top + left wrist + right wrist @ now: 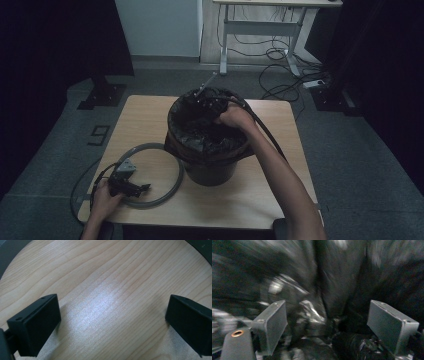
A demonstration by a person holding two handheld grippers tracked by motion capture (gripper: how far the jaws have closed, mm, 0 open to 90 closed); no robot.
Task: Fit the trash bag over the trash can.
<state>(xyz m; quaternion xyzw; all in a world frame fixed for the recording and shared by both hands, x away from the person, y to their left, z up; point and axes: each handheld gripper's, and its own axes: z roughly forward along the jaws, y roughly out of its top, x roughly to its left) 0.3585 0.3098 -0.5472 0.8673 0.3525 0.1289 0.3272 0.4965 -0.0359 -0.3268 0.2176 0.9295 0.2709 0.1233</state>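
Wooden table (150,120) | right gripper (327,322) spread, seemingly inside black bin liner (185,130) | left gripper (112,320) spread, empty.

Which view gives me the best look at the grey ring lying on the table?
The high view: the round grey ring lies flat beside the dark bin, its whole outline visible. The left gripper view catches only a dark curved edge, possibly the ring.

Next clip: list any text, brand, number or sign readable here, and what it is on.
None can be read.
Bin and its black liner: no label visible; the right gripper view of the liner is motion-blurred.
Grey ring, wooden table, left gripper, right gripper: no markings.
Dark mark on the floor left of the table: shape unclear, not legible.
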